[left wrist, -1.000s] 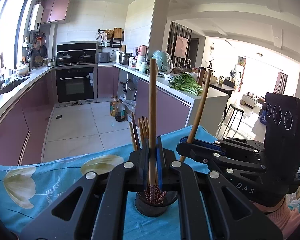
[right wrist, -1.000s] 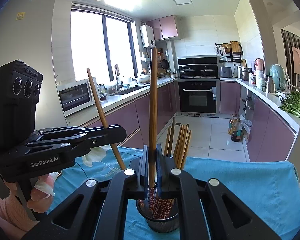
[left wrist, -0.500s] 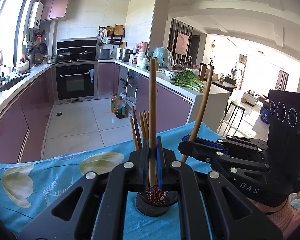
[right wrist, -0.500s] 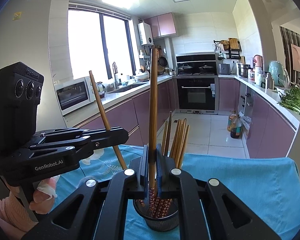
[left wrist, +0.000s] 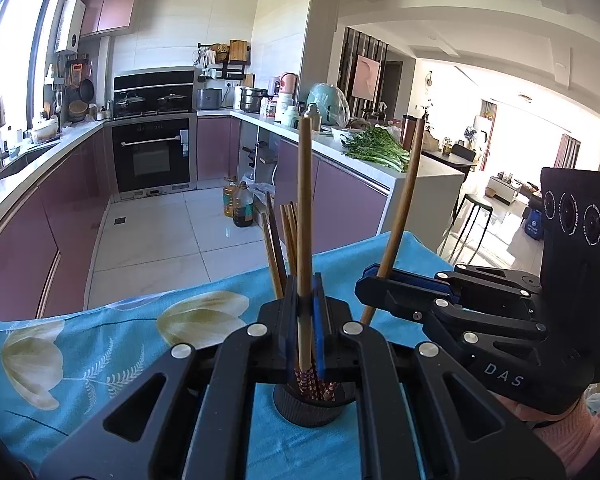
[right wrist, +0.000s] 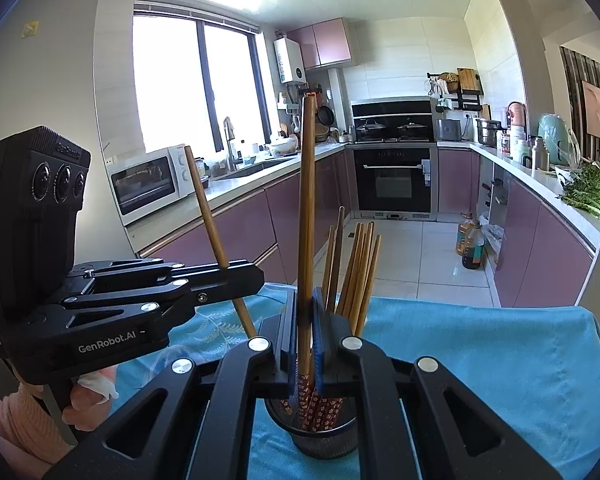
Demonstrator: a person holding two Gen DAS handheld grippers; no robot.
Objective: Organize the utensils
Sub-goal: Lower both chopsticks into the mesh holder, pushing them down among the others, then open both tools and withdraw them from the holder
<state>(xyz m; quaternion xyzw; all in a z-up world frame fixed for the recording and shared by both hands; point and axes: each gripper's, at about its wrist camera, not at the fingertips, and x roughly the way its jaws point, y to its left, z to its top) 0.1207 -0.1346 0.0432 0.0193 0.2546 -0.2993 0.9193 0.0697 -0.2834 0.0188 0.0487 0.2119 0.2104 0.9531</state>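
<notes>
I have both tongs clamped tight, each on one chopstick held nearly upright. My left gripper (left wrist: 306,320) pinches the left chopstick (left wrist: 305,216) low on its shaft; my right gripper (right wrist: 306,332) pinches the right chopstick (right wrist: 307,208) the same way. The holder (right wrist: 324,438), a dark mesh cup, sits just under and ahead of both sets of tips on the blue cloth (right wrist: 480,360). To finish well, I judge I should line each patterned end over the cup's mouth, lower it among the standing chopsticks (right wrist: 356,268), and only then let go, one side at a time. The sticks are slim, brown wood, with red flowered ends down in the cup.
</notes>
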